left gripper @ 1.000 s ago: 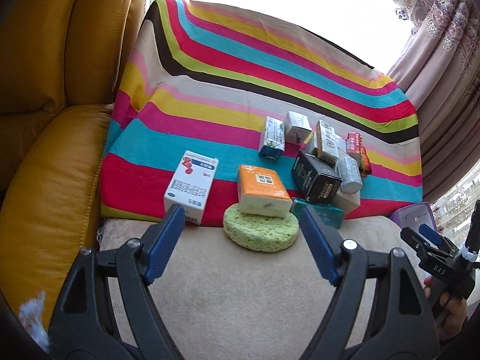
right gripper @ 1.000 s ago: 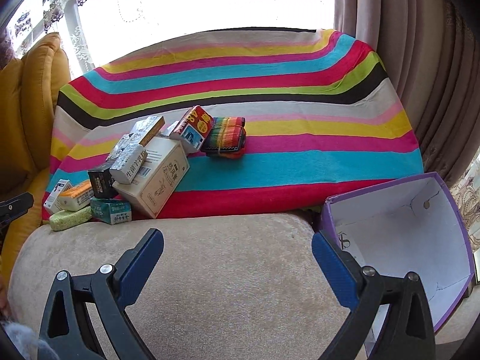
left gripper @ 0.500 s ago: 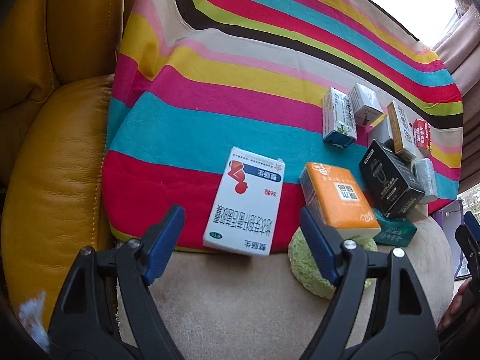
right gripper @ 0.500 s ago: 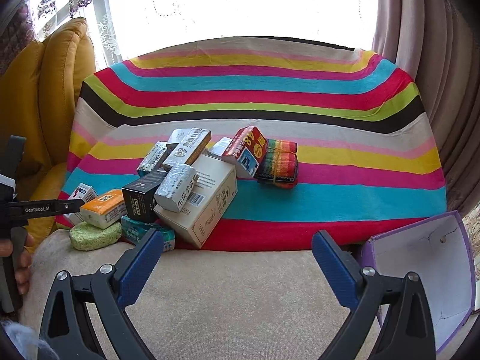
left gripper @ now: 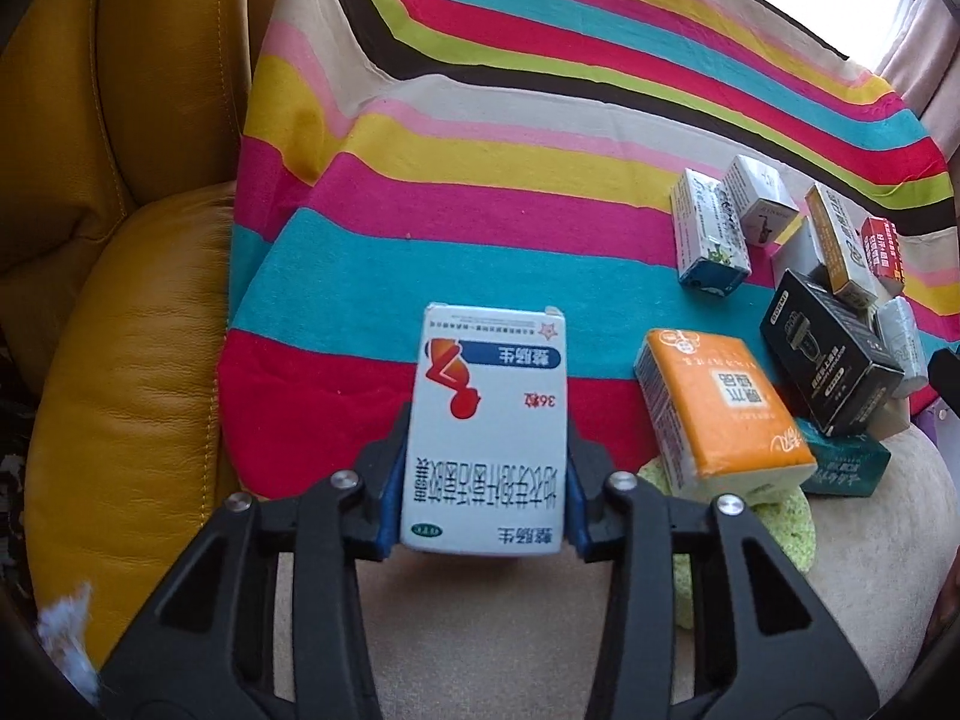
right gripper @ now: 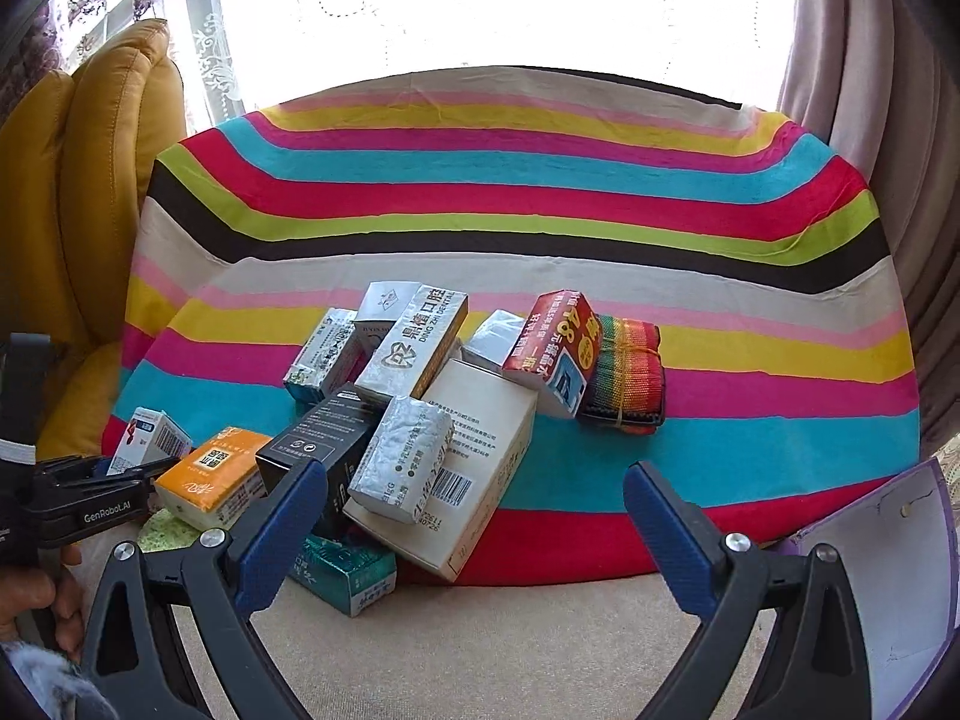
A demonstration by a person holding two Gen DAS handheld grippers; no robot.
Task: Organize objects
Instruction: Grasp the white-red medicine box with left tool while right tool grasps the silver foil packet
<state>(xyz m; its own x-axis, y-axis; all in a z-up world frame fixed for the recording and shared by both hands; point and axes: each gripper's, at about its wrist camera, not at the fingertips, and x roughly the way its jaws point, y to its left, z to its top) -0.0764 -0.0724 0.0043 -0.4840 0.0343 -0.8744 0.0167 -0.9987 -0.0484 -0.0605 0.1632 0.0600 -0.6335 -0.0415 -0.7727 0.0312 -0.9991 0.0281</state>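
A white medicine box (left gripper: 486,432) with red and blue print stands at the near edge of the striped cloth (left gripper: 480,228). My left gripper (left gripper: 485,450) is closing on it, and both blue pads press its sides. The right wrist view shows that box (right gripper: 150,441) and the left gripper (right gripper: 114,474) at far left. My right gripper (right gripper: 474,516) is open over the beige cushion (right gripper: 510,648), with nothing between its fingers. It faces a pile of boxes: an orange one (right gripper: 210,474), a black one (right gripper: 324,450), a large white one (right gripper: 468,468) and a red one (right gripper: 558,348).
A green sponge (left gripper: 774,528) lies under the orange box (left gripper: 720,414), beside a teal box (left gripper: 846,468). An open purple box (right gripper: 888,570) stands at the right. A striped folded pouch (right gripper: 627,372) lies behind the pile. A yellow leather armchair (left gripper: 120,300) borders the left.
My left gripper dropped toward the white box and its jaws came together on the box's sides. The right gripper swung left, so the pile is now centred and the purple box is at the edge.
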